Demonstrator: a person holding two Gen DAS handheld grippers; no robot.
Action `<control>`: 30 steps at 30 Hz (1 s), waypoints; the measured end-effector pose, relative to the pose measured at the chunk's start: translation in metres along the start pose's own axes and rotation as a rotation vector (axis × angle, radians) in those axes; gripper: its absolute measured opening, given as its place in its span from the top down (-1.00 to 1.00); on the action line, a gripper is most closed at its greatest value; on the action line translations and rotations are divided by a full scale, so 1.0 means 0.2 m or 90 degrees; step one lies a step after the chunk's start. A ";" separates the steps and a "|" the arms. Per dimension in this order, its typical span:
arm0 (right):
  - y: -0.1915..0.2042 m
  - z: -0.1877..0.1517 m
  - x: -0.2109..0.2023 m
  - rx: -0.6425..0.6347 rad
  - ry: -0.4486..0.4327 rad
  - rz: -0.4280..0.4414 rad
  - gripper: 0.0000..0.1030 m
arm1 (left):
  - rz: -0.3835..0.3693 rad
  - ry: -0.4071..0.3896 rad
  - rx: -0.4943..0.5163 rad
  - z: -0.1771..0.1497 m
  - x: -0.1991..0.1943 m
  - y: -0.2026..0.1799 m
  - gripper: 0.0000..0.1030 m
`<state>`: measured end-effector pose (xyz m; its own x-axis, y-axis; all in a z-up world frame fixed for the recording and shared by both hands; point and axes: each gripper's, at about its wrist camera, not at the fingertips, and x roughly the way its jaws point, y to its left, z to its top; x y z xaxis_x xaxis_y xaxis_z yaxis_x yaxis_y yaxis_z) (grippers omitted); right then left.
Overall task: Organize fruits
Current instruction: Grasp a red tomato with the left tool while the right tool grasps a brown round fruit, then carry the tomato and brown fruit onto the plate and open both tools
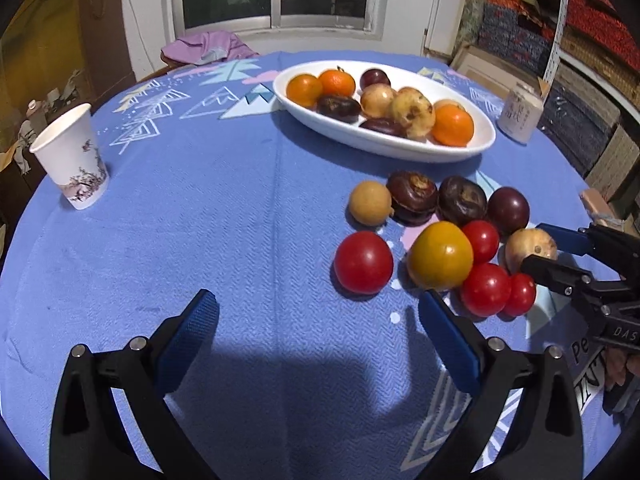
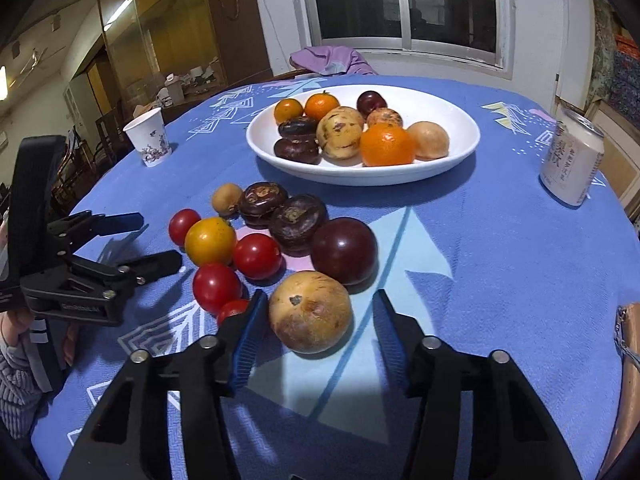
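Pale brown fruit [image 2: 310, 312], round, mottled skin w/ a dark spot, sits low centre of the right wrist view, between the right claw's [image 2: 320, 340] blue ribbed pads. Left pad is right beside its skin, can't tell if touching; right pad stands clear w/ a gap. So jaws partly open around it, no grip.

Behind it, a loose cluster on the cloth: smooth dark purple plum [image 2: 344, 250], two flat dark brown wrinkled fruits [image 2: 298, 220], glossy red tomatoes [image 2: 257, 256], a yellow-orange tomato [image 2: 210, 240], a small tan ball-shaped fruit [image 2: 226, 199]. All close, many touching.

Upper centre: white oval dish [image 2: 460, 136], glossy, holding oranges, more brown and pale fruits, one plum.

Left claw [image 1: 318, 320] shows at the bottom of its own view, jaws wide apart over bare cloth, nothing between; the biggest red tomato [image 1: 363, 262] lies just beyond. In that view the right claw's body at the right edge reads "DAS", rest cut off; cloth print near it shows "Pe".

Tablecloth [image 2: 500, 240] is blue, woven herringbone texture, w/ pale triangle outlines.

Right edge: white drinks can [image 2: 572, 164], vertical dark characters, not readable. Upper left: paper cup [image 2: 149, 138] w/ a floral print. Lilac cloth [image 2: 332, 60] bunched at the table's far edge.
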<state>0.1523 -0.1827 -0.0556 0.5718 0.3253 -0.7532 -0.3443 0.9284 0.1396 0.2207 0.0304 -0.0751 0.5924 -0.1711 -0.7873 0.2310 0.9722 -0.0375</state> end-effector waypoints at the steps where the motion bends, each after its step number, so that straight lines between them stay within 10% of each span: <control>1: 0.01 0.00 0.01 -0.001 0.002 0.003 0.11 | -0.004 0.006 0.002 0.00 0.01 0.00 -0.92; 13: 0.02 -0.01 0.02 -0.001 0.022 0.023 0.20 | 0.008 -0.020 -0.010 0.11 0.05 0.01 -0.88; 18: 0.02 -0.02 0.03 -0.001 0.031 0.023 0.21 | 0.012 -0.023 0.068 0.06 0.02 -0.10 0.37; 30: 0.02 -0.02 0.02 -0.003 0.027 0.015 0.23 | -0.052 -0.034 0.068 0.07 0.01 -0.14 0.44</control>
<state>0.1505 -0.1790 -0.0610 0.5309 0.3389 -0.7767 -0.3614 0.9196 0.1542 0.2260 0.0006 -0.0667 0.6077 -0.2599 -0.7505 0.3593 0.9327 -0.0320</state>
